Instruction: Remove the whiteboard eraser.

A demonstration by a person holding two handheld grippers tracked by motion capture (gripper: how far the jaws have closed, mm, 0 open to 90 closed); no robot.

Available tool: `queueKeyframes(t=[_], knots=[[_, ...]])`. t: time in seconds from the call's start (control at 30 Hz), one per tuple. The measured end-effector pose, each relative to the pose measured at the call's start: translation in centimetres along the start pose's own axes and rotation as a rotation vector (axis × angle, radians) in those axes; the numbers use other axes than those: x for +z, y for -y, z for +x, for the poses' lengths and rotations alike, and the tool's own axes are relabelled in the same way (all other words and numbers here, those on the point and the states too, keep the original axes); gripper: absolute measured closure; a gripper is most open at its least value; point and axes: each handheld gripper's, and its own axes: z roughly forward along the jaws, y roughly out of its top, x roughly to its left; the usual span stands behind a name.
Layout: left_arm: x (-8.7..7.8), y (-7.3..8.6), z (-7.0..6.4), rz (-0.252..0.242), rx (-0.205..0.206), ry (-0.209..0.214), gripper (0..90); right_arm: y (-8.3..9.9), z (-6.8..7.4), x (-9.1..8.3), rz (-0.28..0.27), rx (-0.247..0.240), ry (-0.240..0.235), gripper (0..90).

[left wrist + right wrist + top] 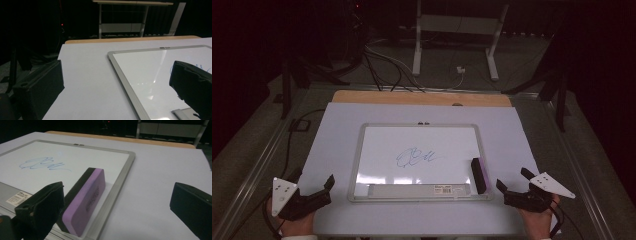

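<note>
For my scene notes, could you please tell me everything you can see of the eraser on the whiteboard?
The eraser is a long, slim block with rounded corners: a purple body with faint printing, backed by a black layer. It stands on one long edge, along the right inner side of the whiteboard, against its grey frame. The right gripper is open beside it, not touching it.

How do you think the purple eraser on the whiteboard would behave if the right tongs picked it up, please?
The eraser looks like a light, blocky foam bar, so it should probably lift easily. It stands on its narrow edge against the whiteboard's frame, so a nudge may tip it flat. Its flat sides likely won't roll, and the open right tongs could pinch them.
</note>
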Motion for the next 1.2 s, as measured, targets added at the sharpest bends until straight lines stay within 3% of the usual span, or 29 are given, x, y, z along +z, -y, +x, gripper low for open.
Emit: queueKeyframes(t=[0.2, 0.43, 0.87, 1.2], knots=[[0.1, -0.1, -0.2, 0.007, 0.017, -0.014, 0.2, 0.1, -0.3, -0.2, 0.018, 0.02, 0.021, 0.1], [0.3, 0.2, 0.0, 0.022, 0.01, -0.016, 0.2, -0.1, -0.5, -0.3, 0.017, 0.043, 0.019, 0.1], [0.4, 0.4, -0.1, 0.028, 0.008, -0.022, 0.2, -1.9, -0.7, -1.1, -0.032, 0.084, 0.003, 0.2], [0.6, 0.5, -0.4, 0.039, 0.016, -0.018, 0.2, -3.4, -0.6, -0.6, -0.01, 0.053, -0.015, 0.1]])
